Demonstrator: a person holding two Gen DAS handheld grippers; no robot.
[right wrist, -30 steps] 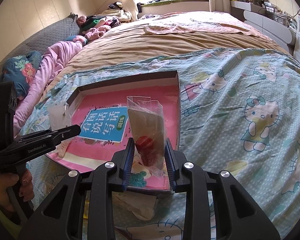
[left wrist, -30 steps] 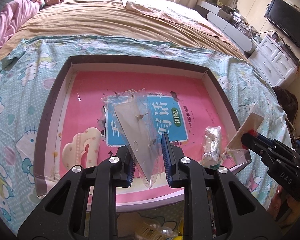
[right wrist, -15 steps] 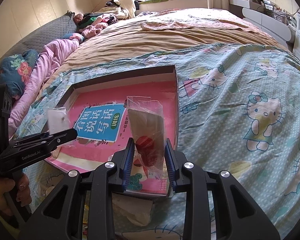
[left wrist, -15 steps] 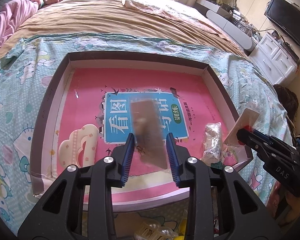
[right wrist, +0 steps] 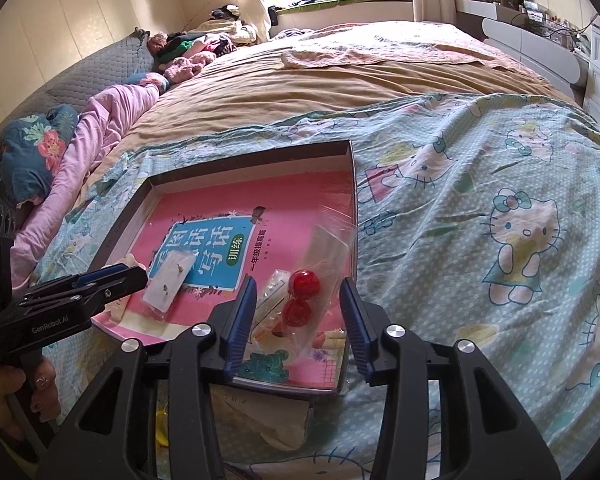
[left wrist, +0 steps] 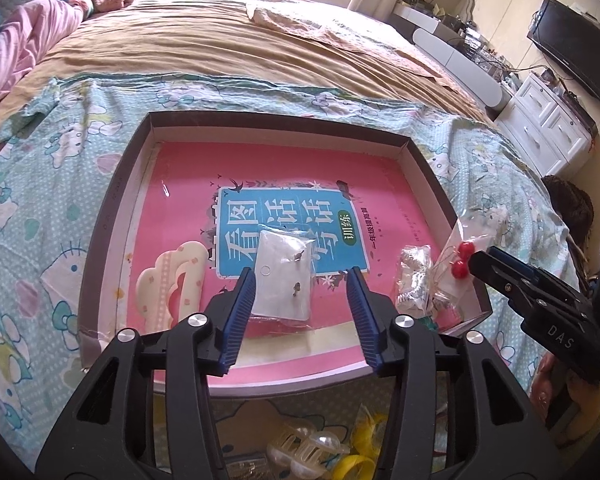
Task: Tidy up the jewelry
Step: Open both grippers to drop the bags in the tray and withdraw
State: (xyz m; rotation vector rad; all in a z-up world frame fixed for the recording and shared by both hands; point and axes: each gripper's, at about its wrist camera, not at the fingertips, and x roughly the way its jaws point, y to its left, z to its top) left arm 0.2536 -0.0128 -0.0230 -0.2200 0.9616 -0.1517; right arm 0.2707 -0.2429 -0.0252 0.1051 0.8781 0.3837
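Left wrist view, tongs: the left gripper [left wrist: 302,312] has its blue ribbed jaws spread wide and holds nothing.
Packet under the left tongs: a small clear plastic packet with a white card and two tiny dark ear studs [left wrist: 285,276] lies flat between and just beyond the fingertips, at 12 o'clock from them, long axis running roughly 12 to 6.
Right wrist view, tongs: the right gripper [right wrist: 298,310] is likewise wide open with nothing clamped.
Packet under the right tongs: a crinkled clear bag with two round red beads [right wrist: 304,294] sits between the jaws at 12 o'clock; the beads are stacked along the 12–6 line and the film rises toward 1 o'clock. Whether it touches either pad I cannot tell.
Nearer hand: the left tongs are nearer the stud packet, the right nearer the bead bag.
Where both lie: inside the shallow dark-rimmed cardboard box lid [left wrist: 116,200], on a pink book with a blue title panel [left wrist: 288,184]; the stud packet is near the front middle, the bead bag in the front right corner beside a scrunched clear bag of silvery jewellery [left wrist: 414,276].
Beyond: a cream cloud-shaped hair clip [left wrist: 172,280] lies at 9 o'clock from the stud packet.
Judgement: both packets look set down in the lid; loose items below its front edge likely remain.
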